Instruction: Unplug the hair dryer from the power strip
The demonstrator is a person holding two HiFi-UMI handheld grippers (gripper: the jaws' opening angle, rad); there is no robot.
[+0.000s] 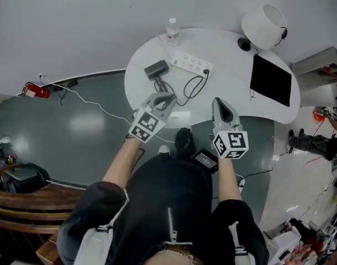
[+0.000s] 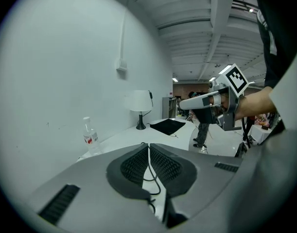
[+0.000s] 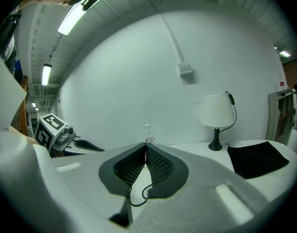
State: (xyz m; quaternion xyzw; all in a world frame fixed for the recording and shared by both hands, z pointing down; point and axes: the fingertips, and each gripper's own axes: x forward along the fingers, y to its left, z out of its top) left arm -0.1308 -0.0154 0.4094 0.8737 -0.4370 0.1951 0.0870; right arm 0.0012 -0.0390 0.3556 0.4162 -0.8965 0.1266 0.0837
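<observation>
On the white round table (image 1: 229, 101) lies a white power strip (image 1: 192, 64). A dark hair dryer (image 1: 156, 69) rests to its left. Its black cable (image 1: 192, 86) loops over the table and ends in a plug (image 1: 206, 70) at the strip's right end. My left gripper (image 1: 167, 96) hovers over the table's near edge, short of the dryer, with its jaws shut and empty (image 2: 148, 145). My right gripper (image 1: 218, 101) hangs beside it, pads (image 3: 158, 165) meeting at the tips, holding nothing.
A water bottle (image 1: 172, 32) stands at the table's far edge behind the strip. A white lamp (image 1: 263, 25) and a black mat (image 1: 271, 80) occupy the right side. A grey floor with a white cord (image 1: 96, 105) lies to the left.
</observation>
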